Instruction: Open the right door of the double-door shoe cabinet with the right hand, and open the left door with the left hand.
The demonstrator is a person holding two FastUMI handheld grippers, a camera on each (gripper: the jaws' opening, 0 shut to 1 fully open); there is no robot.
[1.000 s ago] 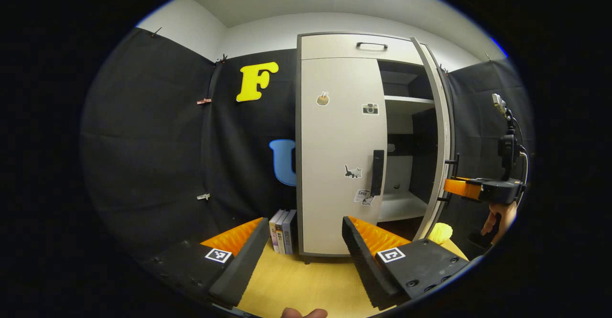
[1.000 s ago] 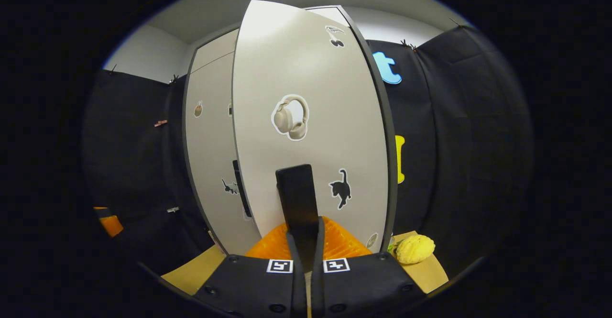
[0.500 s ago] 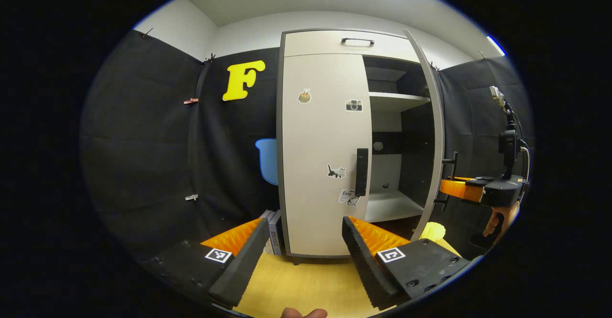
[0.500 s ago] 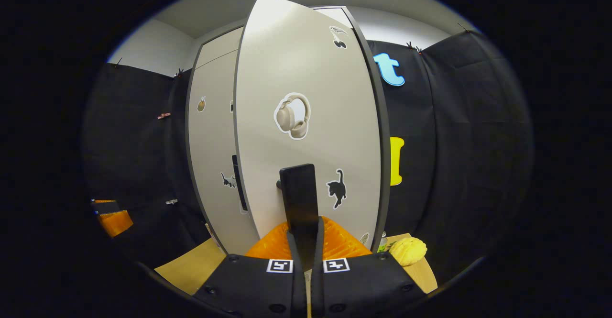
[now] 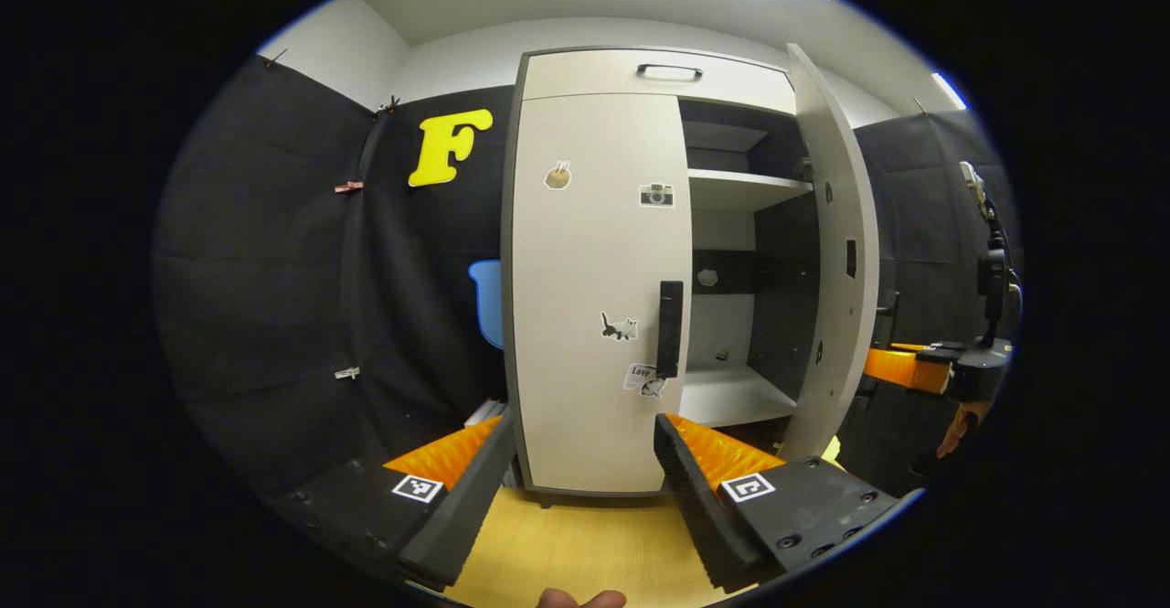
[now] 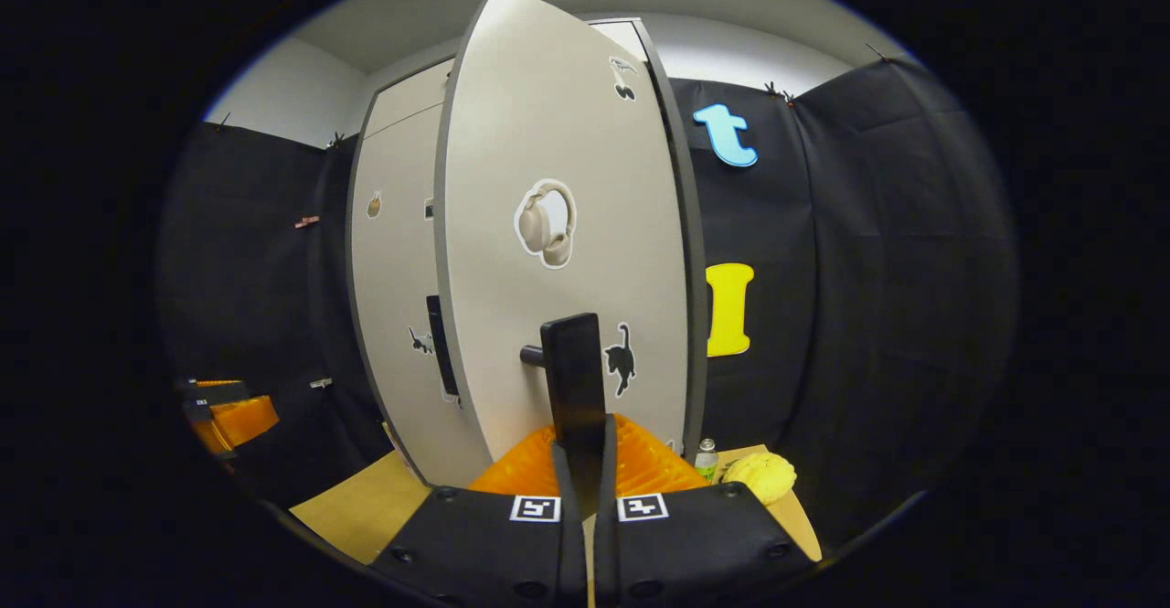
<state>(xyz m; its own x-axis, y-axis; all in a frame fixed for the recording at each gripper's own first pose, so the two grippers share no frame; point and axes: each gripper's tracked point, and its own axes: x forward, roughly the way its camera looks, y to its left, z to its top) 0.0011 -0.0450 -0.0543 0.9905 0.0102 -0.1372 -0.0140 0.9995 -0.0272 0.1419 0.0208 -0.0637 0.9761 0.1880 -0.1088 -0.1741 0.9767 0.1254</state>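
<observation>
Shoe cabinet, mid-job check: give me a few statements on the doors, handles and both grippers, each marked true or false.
1. The right door stands swung open, showing shelves inside. True.
2. The left door is open too. False: it sits shut, flush in the cabinet front.
3. The right gripper is shut on the right door's handle. True.
4. The left gripper grips the left door's handle. False: its fingers are spread apart, short of the handle.
5. A headphones sticker is on the right door's outer face. True.
</observation>
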